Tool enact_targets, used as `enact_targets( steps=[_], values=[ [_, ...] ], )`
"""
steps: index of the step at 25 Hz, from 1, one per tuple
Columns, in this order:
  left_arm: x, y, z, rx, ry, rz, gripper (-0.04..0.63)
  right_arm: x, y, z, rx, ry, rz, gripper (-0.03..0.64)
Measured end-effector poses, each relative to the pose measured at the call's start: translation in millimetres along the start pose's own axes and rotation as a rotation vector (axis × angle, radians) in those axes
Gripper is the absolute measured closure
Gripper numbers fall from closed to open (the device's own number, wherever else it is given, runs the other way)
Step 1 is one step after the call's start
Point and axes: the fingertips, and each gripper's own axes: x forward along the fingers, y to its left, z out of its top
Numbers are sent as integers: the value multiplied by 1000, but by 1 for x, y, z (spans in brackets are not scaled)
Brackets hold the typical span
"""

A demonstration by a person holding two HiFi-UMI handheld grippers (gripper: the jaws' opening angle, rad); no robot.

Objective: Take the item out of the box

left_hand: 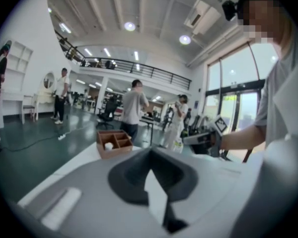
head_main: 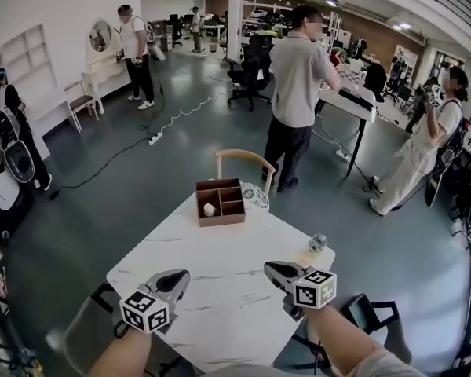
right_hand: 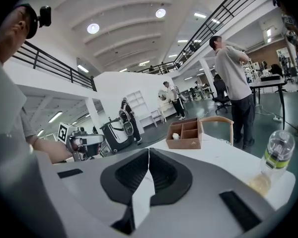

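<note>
A brown wooden box [head_main: 220,201] with several compartments stands at the far end of the white marble table [head_main: 220,289]. A small white item [head_main: 209,209] lies in its front left compartment. The box [left_hand: 114,143] and the item [left_hand: 108,146] also show in the left gripper view, and the box [right_hand: 186,134] with the item [right_hand: 176,137] in the right gripper view. My left gripper [head_main: 179,276] hovers over the near left of the table, shut and empty [left_hand: 150,150]. My right gripper [head_main: 270,269] is at the near right, also shut with nothing in it [right_hand: 148,150]. Both are well short of the box.
A small clear bottle [head_main: 317,243] stands near the table's right edge, ahead of my right gripper. A wooden chair [head_main: 245,160] sits behind the table's far end. Several people stand on the floor beyond; the closest [head_main: 298,93] is just past the chair.
</note>
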Motion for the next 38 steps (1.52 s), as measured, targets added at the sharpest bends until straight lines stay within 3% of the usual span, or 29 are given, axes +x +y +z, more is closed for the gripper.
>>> enact_targets(
  steps=[9,18,33,38],
  values=[
    [38,56,11,92,60,73,595,47,-21,12,-39,2,29,607],
    [93,109,6,160,155,92,594,94,-44,22,-81,7,38,607],
    [210,169,8,371,297,33,594,164,-106,13,-101,9,9,606],
    [244,180,-2,487,398,-7,589,178,-116,-4,-79,3,19,606]
  ],
)
